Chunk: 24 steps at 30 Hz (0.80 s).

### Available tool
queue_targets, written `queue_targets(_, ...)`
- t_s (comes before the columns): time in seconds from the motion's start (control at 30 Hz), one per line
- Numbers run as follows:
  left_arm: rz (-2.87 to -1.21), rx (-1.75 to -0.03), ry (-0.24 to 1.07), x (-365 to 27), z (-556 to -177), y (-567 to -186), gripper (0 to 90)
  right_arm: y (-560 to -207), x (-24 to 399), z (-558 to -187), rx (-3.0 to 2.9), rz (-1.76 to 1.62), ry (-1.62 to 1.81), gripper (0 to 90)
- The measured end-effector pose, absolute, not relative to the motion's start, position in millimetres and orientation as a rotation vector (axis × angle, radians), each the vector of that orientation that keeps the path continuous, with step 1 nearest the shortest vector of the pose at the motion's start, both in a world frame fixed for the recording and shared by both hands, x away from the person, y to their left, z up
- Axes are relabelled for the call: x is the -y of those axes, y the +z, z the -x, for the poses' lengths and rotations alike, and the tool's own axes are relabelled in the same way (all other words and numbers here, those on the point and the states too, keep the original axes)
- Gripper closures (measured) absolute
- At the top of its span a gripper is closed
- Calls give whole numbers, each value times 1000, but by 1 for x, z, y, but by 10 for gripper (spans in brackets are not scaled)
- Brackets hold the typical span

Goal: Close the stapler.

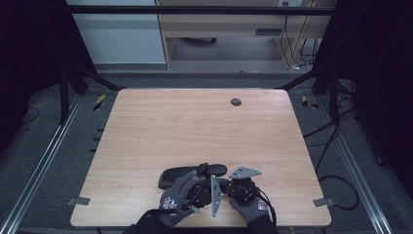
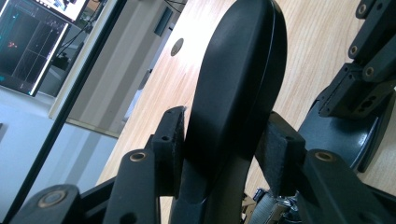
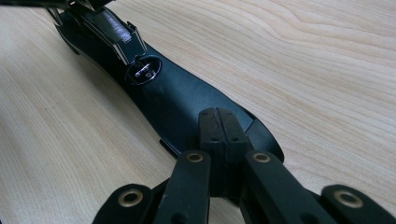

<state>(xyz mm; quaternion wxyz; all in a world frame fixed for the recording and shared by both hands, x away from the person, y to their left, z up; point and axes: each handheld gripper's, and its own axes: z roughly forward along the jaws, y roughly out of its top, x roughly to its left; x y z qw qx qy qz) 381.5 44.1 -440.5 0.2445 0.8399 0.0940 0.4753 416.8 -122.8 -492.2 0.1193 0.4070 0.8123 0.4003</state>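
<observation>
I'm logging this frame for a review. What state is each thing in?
Upper black case half: gripped, on edge above the table.
Lower black case half: lying flat on the table.
Left gripper: shut on the upper half.
Right gripper: jaws shut, tips over the lower half.
Table: bare wood.

Pale wood-grain table (image 1: pixel 195 126), two glossy black shoe insoles (image 1: pixel 178 174), matte black gripper jaws, grey gloves (image 1: pixel 178 195) with red-and-white logos, yellow-black striped tape (image 1: pixel 99 101) far left
</observation>
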Motion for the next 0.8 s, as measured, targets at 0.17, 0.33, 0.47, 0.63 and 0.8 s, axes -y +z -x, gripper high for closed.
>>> queue_targets(0.17,-2300,-244,1303,-43,-381,-443,548,-492,123,-417,-2377,-1193,1170,900)
queue_targets(0.33,-2304,-235,1308,-42,-381,-444,547,-492,122,-416,-2378,-1208,1168,900)
queue_targets(0.47,-2312,-222,1316,-41,-380,-447,547,-492,124,-417,-2379,-1181,1175,900)
queue_targets(0.63,-2314,-231,1307,-41,-379,-449,546,-492,124,-416,-2383,-1171,1171,900)
queue_targets(0.8,-2318,-219,1311,-41,-379,-449,546,-492,124,-416,-2380,-1169,1167,900)
